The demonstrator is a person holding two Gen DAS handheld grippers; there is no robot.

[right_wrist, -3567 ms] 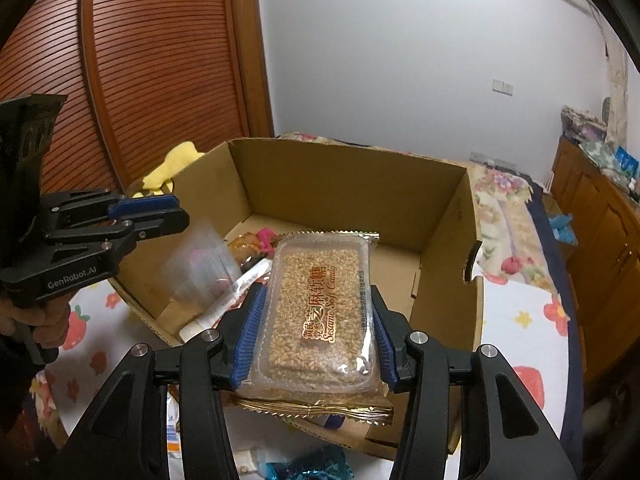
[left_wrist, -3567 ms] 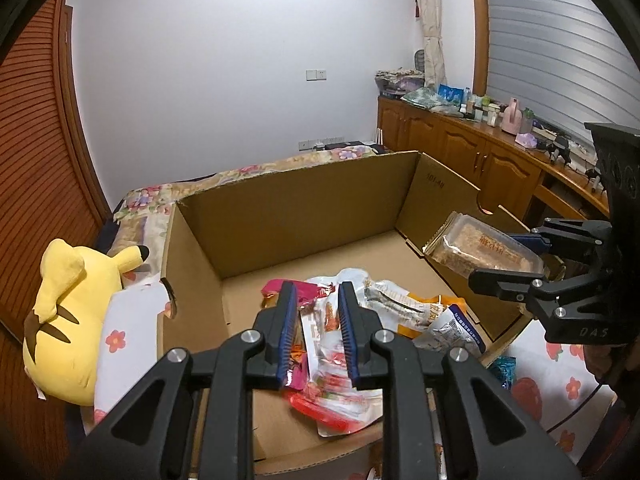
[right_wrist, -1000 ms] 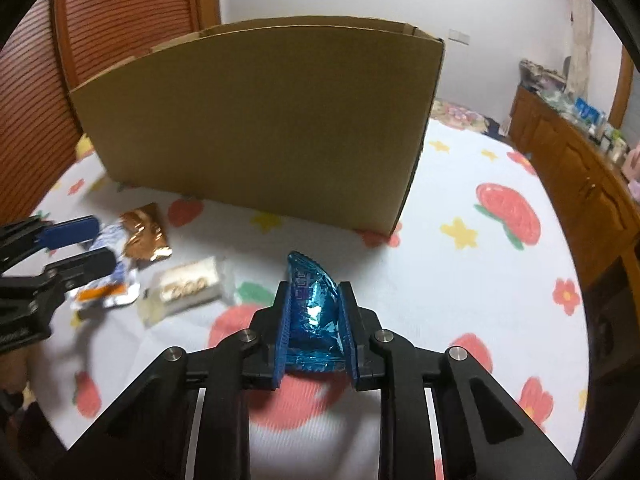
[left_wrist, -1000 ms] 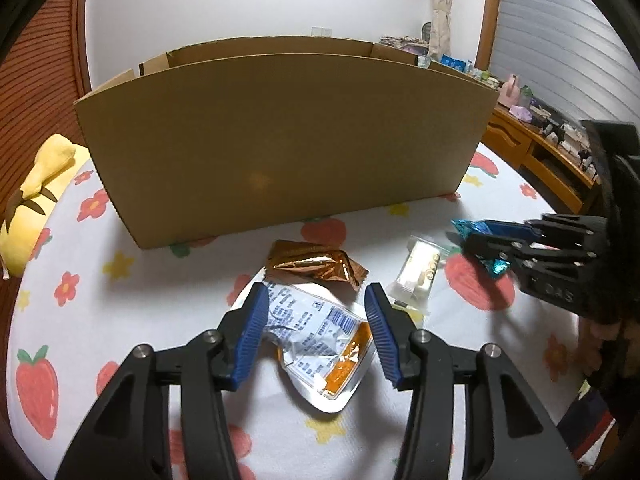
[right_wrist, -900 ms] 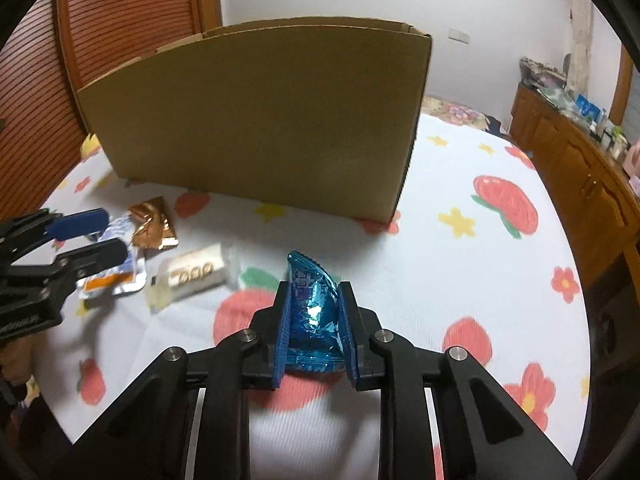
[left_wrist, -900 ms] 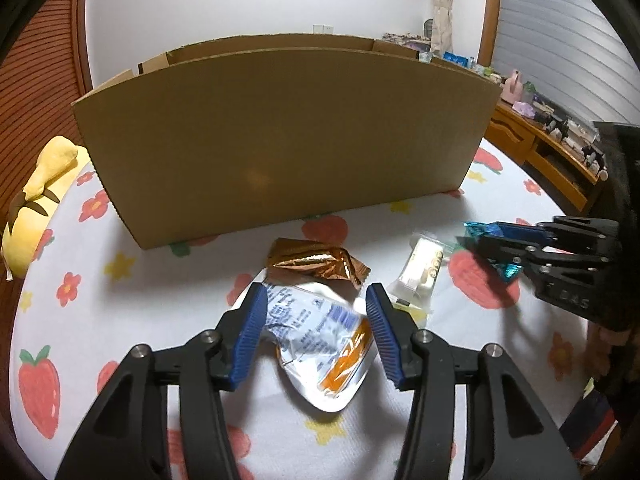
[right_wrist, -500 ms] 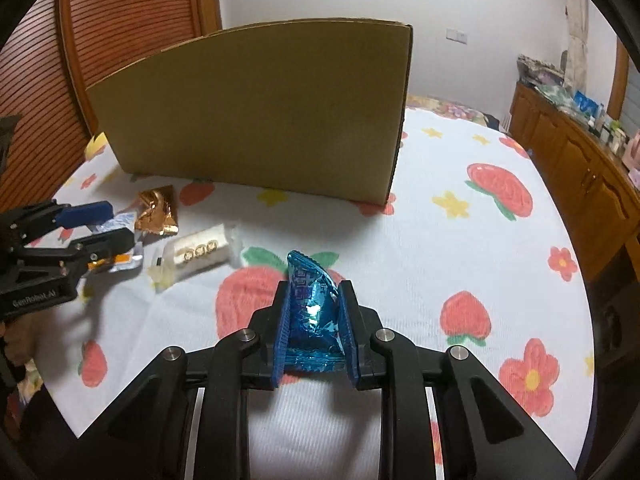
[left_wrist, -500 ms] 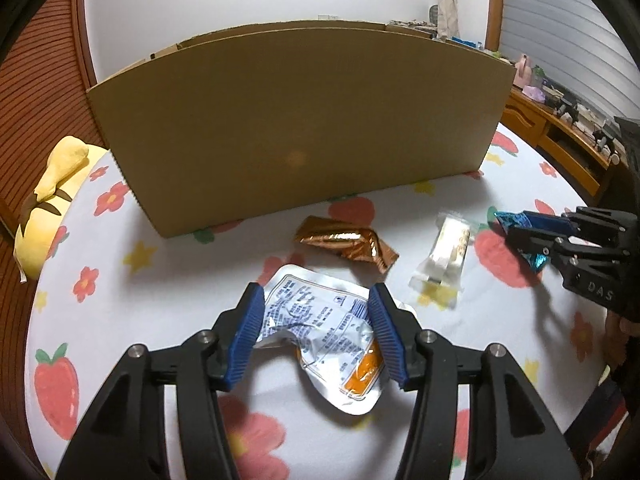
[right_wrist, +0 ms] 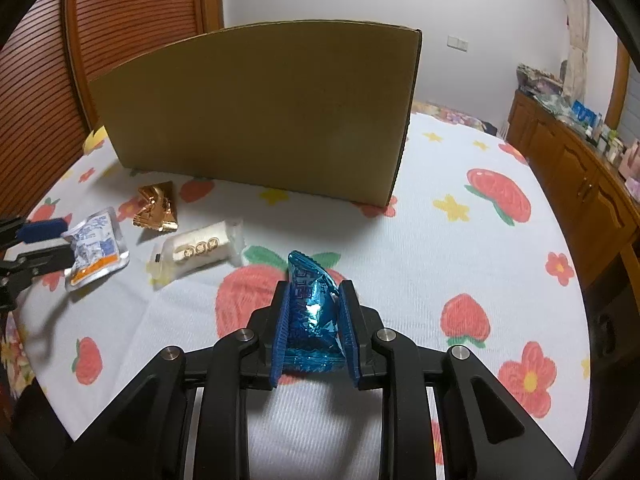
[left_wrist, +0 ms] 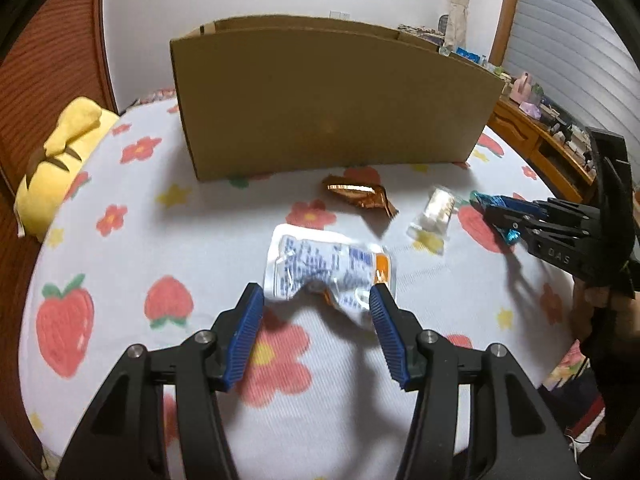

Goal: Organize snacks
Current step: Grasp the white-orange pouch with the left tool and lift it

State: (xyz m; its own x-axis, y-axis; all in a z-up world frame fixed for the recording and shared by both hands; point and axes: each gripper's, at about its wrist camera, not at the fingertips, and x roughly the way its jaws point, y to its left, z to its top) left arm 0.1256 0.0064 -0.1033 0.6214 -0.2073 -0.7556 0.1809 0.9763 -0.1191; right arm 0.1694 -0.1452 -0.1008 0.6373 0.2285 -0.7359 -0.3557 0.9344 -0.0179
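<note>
My left gripper [left_wrist: 316, 300] is open, its fingers either side of the near edge of a white and orange snack pouch [left_wrist: 324, 270] lying on the strawberry-print cloth; it also shows in the right wrist view [right_wrist: 94, 250]. My right gripper [right_wrist: 314, 304] is shut on a blue foil snack bag [right_wrist: 312, 312], held just above the cloth; it shows at the right in the left wrist view [left_wrist: 508, 216]. A copper foil packet [left_wrist: 358, 194] and a clear pack of white sweets [left_wrist: 434, 210] lie between them. The cardboard box [left_wrist: 332, 108] stands behind.
A yellow plush toy [left_wrist: 60, 156] lies at the left edge of the cloth. Wooden cabinets [right_wrist: 580, 172] with clutter on top run along the right wall. A slatted wooden door [right_wrist: 92, 28] stands at the back left.
My left gripper has pulled back and opened wider around the white pouch. My right gripper has drawn back from the box, still holding the blue bag.
</note>
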